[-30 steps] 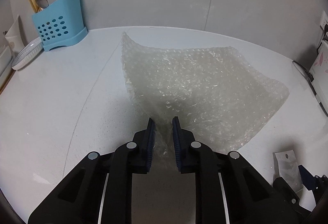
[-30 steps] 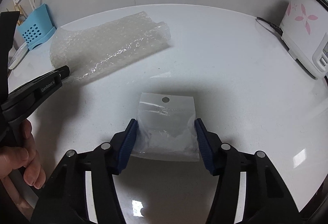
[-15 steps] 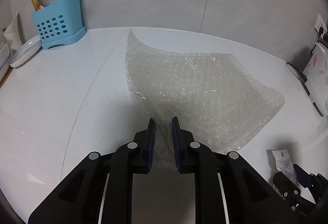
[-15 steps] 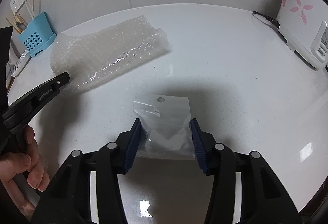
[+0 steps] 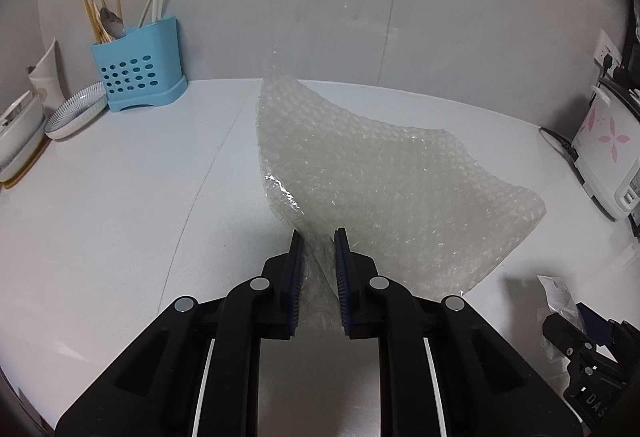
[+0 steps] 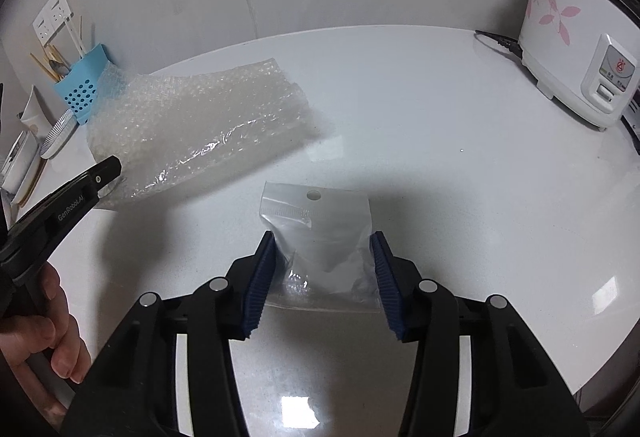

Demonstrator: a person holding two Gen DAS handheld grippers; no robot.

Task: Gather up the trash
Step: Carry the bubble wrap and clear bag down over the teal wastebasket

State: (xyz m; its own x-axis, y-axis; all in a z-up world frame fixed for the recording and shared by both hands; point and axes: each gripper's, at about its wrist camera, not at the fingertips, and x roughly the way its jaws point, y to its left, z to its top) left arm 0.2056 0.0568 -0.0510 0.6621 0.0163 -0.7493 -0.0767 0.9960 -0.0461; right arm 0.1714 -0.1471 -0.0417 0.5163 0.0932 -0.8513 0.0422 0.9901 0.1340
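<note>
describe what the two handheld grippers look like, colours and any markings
Both the left gripper and right gripper have matte black plastic bodies, round silver pivot pins and ribbed dark blue finger pads. White "GenRobot.AI" lettering runs along the left gripper's side. A bare hand is visible; no sleeve shows.

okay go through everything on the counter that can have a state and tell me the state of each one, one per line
Bubble wrap: corner pinched in the left gripper, sheet lifting off the counter.
Clear plastic bag: clamped at both sides by the right gripper, crumpled.
Rice cooker: lid closed.
Blue utensil holder: upright, holding chopsticks and a spoon.
Striped plate: tilted on its edge.
</note>
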